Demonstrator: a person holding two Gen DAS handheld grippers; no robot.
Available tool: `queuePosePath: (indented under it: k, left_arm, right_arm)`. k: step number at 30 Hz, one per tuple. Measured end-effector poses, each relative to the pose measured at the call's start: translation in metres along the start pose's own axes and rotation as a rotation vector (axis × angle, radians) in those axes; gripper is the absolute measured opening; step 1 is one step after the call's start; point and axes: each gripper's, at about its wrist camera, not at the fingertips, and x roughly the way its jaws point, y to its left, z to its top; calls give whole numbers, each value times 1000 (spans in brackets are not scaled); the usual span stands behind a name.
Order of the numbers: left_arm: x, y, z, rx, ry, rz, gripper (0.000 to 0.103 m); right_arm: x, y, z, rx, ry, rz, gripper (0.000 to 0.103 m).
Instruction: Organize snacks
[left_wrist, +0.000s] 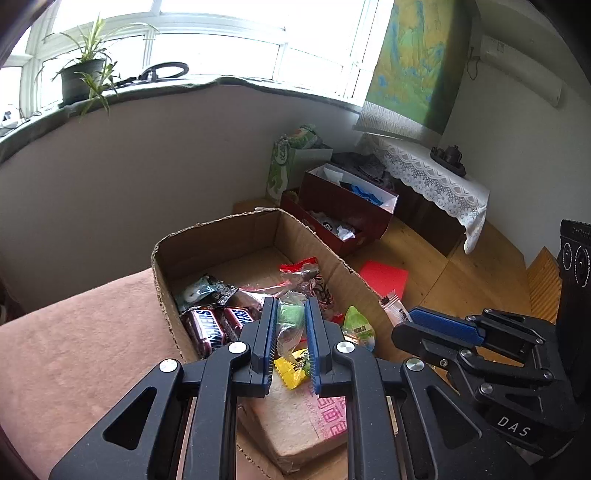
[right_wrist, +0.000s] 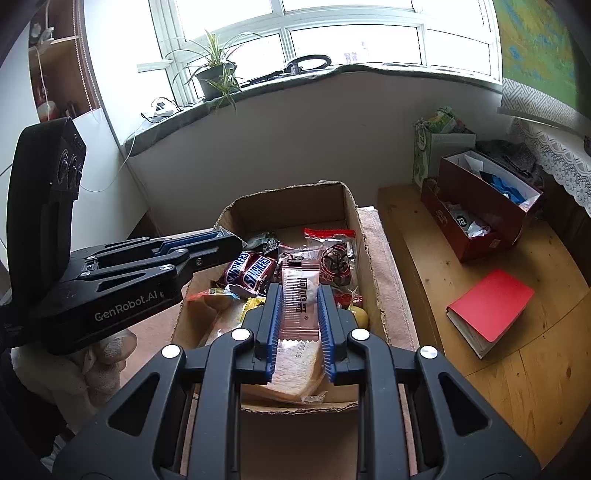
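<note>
My left gripper (left_wrist: 290, 334) pinches a green candy (left_wrist: 291, 314) mid-frame, over the box (right_wrist: 364, 236). My right gripper (right_wrist: 300, 328) grips a clear packet (right_wrist: 300, 295) — low center, above the Snickers (right_wrist: 251, 273).

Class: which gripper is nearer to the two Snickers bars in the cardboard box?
Left. The left gripper hangs just beside the Snickers bars; the right gripper is further off, nearer the box's other side.
</note>
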Motion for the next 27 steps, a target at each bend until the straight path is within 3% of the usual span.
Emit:
queuePosePath:
  k: [4, 7, 10, 16, 20, 24, 27]
  left_arm:
    - [4, 0, -1, -3, 11, 11, 14]
    - [4, 1, -2, -13, 16, 20, 20]
    - [1, 4, -2, -18, 13, 25, 20]
    - [-17, 6, -6, -23, -11, 26, 20]
    - [-35, 7, -12, -32, -31, 25, 21]
    - [-56, 7, -21, -44, -62, 28, 39]
    - [-70, 8, -28, -52, -77, 41, 40]
  right_arm:
    - [2, -1, -3, 0, 3, -6, 21]
    - [1, 0, -3, 4, 2, -2, 22]
    - [-3, 3, -4, 2, -8, -17, 38]
    - [-18, 11, -6, 5, -27, -29, 42]
    - [-34, 19, -11, 8, -52, -46, 61]
    - [-49, 31, -16, 0, -72, -65, 78]
    - [-58, 40, -22, -9, -82, -83, 86]
